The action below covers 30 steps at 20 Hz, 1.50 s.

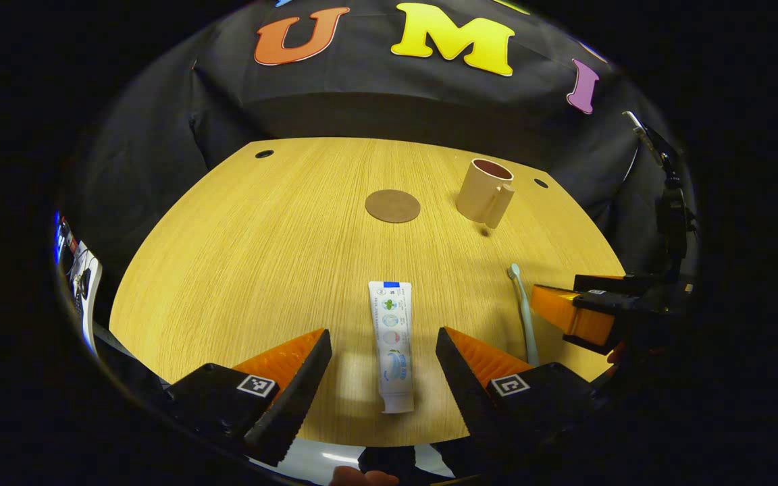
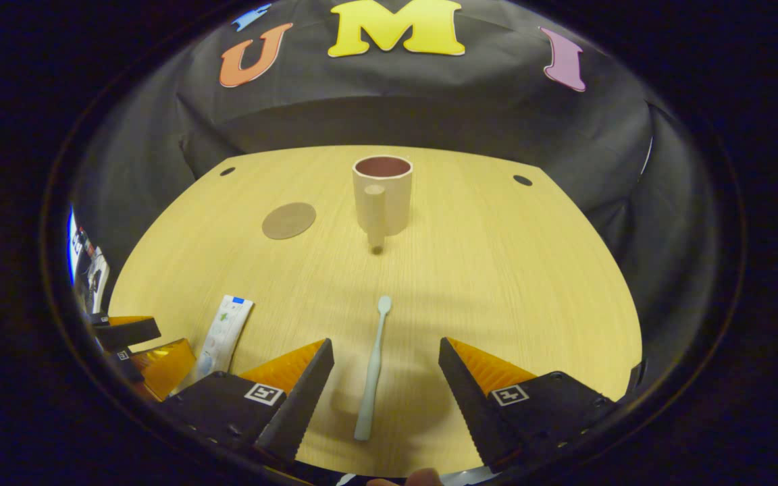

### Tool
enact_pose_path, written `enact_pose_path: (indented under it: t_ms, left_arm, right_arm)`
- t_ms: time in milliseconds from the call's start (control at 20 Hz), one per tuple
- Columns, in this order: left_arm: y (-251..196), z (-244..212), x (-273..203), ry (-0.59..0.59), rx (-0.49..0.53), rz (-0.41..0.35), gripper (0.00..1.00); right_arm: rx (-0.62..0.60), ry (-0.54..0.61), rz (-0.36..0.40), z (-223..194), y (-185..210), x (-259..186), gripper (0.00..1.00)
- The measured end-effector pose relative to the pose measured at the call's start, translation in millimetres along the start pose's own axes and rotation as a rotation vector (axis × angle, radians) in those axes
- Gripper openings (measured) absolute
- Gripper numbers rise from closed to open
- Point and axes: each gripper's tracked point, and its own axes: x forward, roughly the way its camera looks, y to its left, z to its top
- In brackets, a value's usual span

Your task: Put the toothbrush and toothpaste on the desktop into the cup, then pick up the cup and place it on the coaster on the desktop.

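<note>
On the wooden desktop, near edge, the toothpaste is lying flat, cap end pointing toward the camera, sitting between the fingers of the left gripper. Left claw is hanging wide apart, fingers not touching the tube, hovering just above the surface. Just right of it the toothbrush is lying lengthwise, head pointing far; the right gripper is showing at the right edge of the left gripper view, close beside the brush.

From the right gripper view: right gripper is also standing wide apart, straddling the toothbrush handle, no contact on either side. Brush head is pointing far, toward the cup. Toothpaste is lying to the left, near the left gripper.

Cup is standing upright at the far side, handle facing near, nothing visible inside. Coaster is lying flat to the left of the cup, apart from it, nothing on it; coaster is sitting left of the cup in the right gripper view as well. Both items are well apart from the cup.
</note>
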Motion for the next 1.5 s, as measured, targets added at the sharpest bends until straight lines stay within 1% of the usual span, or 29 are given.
enact_pose_path:
  t_ms: [100,150,200,250,350,400,500,550,600,650,750,800,850,900,950,1050,1100,1200,1350,1500]
  left_arm:
    - [-1.1,-0.9,3.0,0.007,0.003,-0.001,0.99]
    - [-2.0,-1.4,4.2,0.013,0.001,-0.004,0.99]
    - [-3.0,-2.5,5.0,0.014,-0.001,-0.009,0.99]
    - [-3.4,-2.4,4.8,0.015,-0.004,-0.011,0.99]
    - [-4.5,-3.7,8.9,0.025,-0.011,-0.017,0.99]
    - [-5.8,-4.6,11.0,0.029,-0.014,-0.017,0.99]
    - [-4.4,-5.9,12.2,0.035,-0.017,-0.016,1.0]
    - [-3.6,-6.8,11.5,0.037,-0.019,-0.016,1.0]
    - [-3.1,-7.9,12.2,0.04,-0.02,-0.016,1.0]
    - [-3.9,-7.6,12.4,0.044,-0.02,-0.016,1.0]
    - [-3.4,-9.6,15.0,0.051,-0.019,-0.015,1.0]
    - [-3.6,-10.0,16.5,0.053,-0.019,-0.015,1.0]
    - [-3.4,-11.2,17.7,0.055,-0.02,-0.015,1.0]
    - [-4.0,-12.2,18.8,0.059,-0.022,-0.015,1.0]
    - [-4.8,-13.0,19.5,0.061,-0.024,-0.016,1.0]
    - [-5.0,-13.9,21.8,0.064,-0.027,-0.015,1.0]
    - [-5.2,-14.0,22.8,0.065,-0.026,-0.014,0.99]
    - [-4.9,-15.8,24.4,0.067,-0.028,-0.012,1.0]
    - [-2.0,-15.9,27.3,0.06,-0.034,0.007,0.99]
    - [-3.7,-20.1,32.4,0.063,-0.027,0.001,1.0]
  right_arm:
    - [0.007,0.03,-0.002,-5.7,1.0,9.0,0.95]
    - [0.008,0.043,-0.001,-7.0,1.7,14.1,0.98]
    - [0.01,0.056,-0.001,-9.6,2.7,17.3,0.95]
    - [0.012,0.066,-0.007,-10.8,2.9,20.2,0.97]
    - [0.006,0.084,-0.005,-14.4,5.2,27.1,0.87]
    - [-0.001,0.091,-0.003,-16.9,6.5,30.5,0.75]
    - [-0.009,0.099,-0.001,-17.6,9.5,33.3,0.69]
    - [-0.008,0.1,-0.002,-17.8,10.5,36.1,0.63]
    - [-0.004,0.105,0.011,-18.4,14.0,37.5,0.48]
    - [-0.007,0.116,0.003,-20.8,13.4,38.2,0.46]
    - [0.006,0.118,0.013,-19.2,14.9,42.4,0.3]
    - [0.008,0.117,0.016,-18.6,15.0,42.2,0.18]
    - [0.011,0.112,0.017,-15.6,14.3,42.1,0.17]
    - [0.019,0.119,0.019,-17.2,14.2,47.1,0.07]
    - [0.022,0.12,0.022,-16.2,14.1,42.3,0.07]
    - [0.034,0.124,0.033,-15.4,13.3,46.8,0.07]
    - [0.041,0.121,0.037,-15.3,12.8,44.4,0.01]
    - [0.046,0.128,0.035,-15.5,10.8,42.9,0.01]
    - [0.06,0.108,0.044,-6.8,10.2,34.8,0.0]
    - [0.081,0.082,0.046,2.9,6.8,26.2,0.0]
